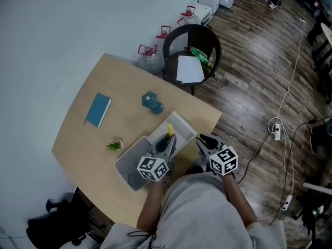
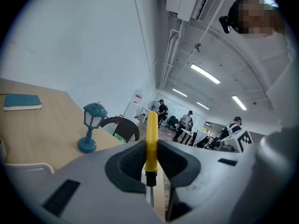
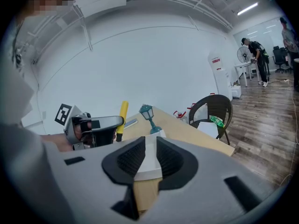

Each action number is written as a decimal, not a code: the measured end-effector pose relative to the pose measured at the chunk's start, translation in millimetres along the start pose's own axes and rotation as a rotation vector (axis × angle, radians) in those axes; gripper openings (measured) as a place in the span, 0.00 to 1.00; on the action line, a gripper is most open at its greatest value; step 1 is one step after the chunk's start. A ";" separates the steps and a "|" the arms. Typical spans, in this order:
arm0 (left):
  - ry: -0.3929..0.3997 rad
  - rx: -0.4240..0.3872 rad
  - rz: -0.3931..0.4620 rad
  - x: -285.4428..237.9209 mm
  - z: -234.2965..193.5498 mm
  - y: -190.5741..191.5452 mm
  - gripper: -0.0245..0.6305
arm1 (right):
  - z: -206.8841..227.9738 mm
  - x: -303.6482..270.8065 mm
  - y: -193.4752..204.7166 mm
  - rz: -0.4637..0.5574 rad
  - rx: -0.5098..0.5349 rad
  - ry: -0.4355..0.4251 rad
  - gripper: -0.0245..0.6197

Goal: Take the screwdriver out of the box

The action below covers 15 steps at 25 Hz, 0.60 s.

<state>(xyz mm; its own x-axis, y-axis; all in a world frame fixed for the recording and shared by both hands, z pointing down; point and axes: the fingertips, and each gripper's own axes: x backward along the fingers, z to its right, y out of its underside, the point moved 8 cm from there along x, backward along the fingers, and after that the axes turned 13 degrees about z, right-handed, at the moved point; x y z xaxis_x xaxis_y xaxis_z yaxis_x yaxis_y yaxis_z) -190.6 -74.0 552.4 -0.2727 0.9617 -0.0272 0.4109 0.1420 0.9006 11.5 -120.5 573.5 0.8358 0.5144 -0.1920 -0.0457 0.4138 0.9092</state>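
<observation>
Head view: your left gripper is holding the screwdriver just above the box, with the right gripper waiting beside it.

Left gripper view: jaws are clamping the yellow handle.

Right gripper view: jaws are standing half open with the box edge ahead, pinching nothing.

You're likely mid-lift. Next you'll be clearing the rim.

The left gripper reaches out from the table's near edge, its marker cube turned up toward the head camera, and in the left gripper view its jaws are clamped on the yellow handle of the screwdriver, which stands upright between them. The right gripper sits just beside it at the table's near right edge, pointing slightly downward. Its jaws stand a narrow gap apart, apparently touching nothing. Both forearms come forward close together, elbows tucked in.
</observation>
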 end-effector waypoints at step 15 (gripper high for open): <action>0.018 -0.040 -0.022 2.9 19.6 7.2 0.15 | -10.7 7.7 -5.3 0.029 0.083 -0.061 0.05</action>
<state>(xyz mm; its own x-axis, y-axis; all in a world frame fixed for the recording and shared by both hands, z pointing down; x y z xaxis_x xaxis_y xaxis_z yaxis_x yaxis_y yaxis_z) -171.4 -65.6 550.3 -0.2966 0.9542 -0.0396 0.3697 0.1530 0.9165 12.3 -110.8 563.3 0.8669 0.4773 -0.1441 -0.0274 0.3341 0.9421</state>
